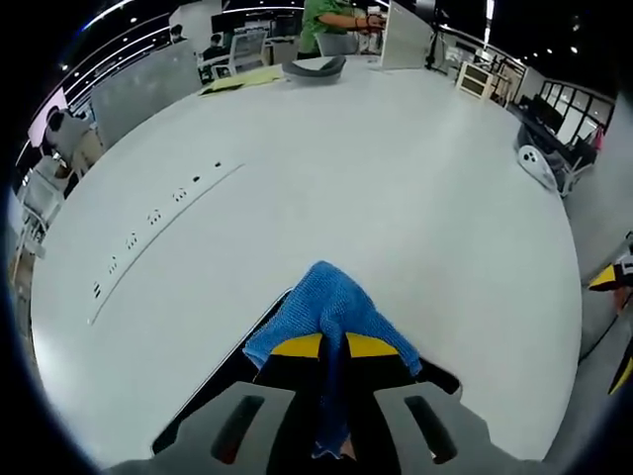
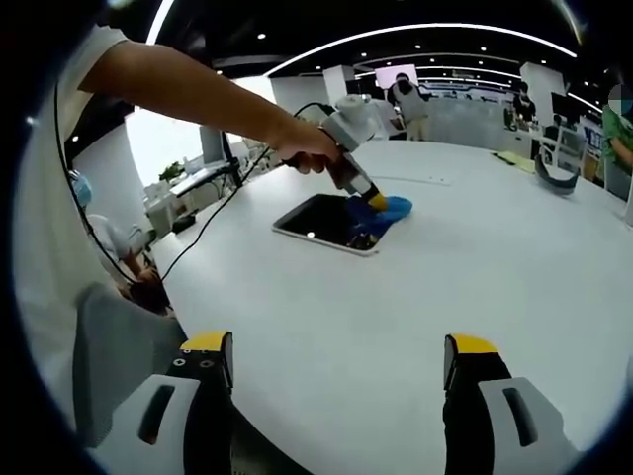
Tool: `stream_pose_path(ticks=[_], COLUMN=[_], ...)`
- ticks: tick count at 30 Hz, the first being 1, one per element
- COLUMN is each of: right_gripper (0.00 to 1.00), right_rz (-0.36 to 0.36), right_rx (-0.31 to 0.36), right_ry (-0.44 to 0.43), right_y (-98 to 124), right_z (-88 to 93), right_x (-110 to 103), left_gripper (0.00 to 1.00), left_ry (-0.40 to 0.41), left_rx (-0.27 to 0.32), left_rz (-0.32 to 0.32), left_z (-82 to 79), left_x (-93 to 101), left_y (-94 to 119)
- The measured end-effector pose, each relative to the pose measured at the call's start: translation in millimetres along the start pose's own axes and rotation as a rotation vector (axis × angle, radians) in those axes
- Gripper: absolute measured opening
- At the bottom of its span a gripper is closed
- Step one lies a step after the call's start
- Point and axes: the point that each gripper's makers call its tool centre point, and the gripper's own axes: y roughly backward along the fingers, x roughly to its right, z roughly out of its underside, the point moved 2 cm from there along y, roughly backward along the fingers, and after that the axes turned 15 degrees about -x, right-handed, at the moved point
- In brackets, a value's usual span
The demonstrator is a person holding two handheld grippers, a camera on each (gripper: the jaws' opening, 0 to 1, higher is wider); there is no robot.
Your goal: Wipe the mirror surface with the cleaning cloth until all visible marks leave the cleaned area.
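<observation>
Left gripper view
Row of marks: small dark marks (image 1: 148, 220) run in a line along a thin seam on the left part of the white table (image 1: 396, 178).
Mirror: a dark, flat rectangular mirror (image 1: 213, 391) lies on the table at the bottom of the view, most of it hidden under the gripper.
Cloth: a blue cloth (image 1: 331, 312) is bunched over the yellow jaw tips and rests on the mirror – a strip of it hangs down between the jaws.
Left gripper (image 1: 332, 346): jaws drawn close together, pinching the cloth between the yellow tips.
Far end of table: a yellow sheet (image 1: 242, 79) and a grey curved object (image 1: 315, 69) lie there; a person in a green top (image 1: 331, 22) stands just behind.

Right gripper view
Person: a bare arm (image 2: 188, 94) reaches in from the upper left, its hand (image 2: 307, 148) wrapped around the left gripper (image 2: 378, 203); a cable (image 2: 213, 223) trails from it towards the table edge.
Mirror: the mirror (image 2: 316, 220) lies flat on the white table (image 2: 396, 317), well beyond the near jaws, in a pale frame.
Cloth: the cloth (image 2: 388, 213) sits at the mirror's right end under the left gripper's tip, partly spilling onto the table.
Right gripper (image 2: 336, 351): jaws spread wide apart – nothing between them, tips above bare table well apart from the mirror.
Background: a grey curved object (image 2: 556, 176) lies at the far right of the table.
</observation>
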Motion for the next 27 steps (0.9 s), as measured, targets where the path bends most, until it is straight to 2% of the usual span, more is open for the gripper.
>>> stream_pose_path(ticks=[19,27], right_gripper=[0.86,0.86], right_rz=[-0.004,-0.008], right_rx=[-0.010,-0.012], right_ry=[0.000,0.003], right_y=[2.1,1.4], right_z=[1.7,0.9], right_x=[1.7,-0.1], left_gripper=[0.05,0.05], left_ry=[-0.023,0.002], left_rx=[0.010,0.014], left_rz=[-0.005,0.013], left_z=[4.6,5.7], left_x=[4.7,3.3], left_y=[1.5,2.1])
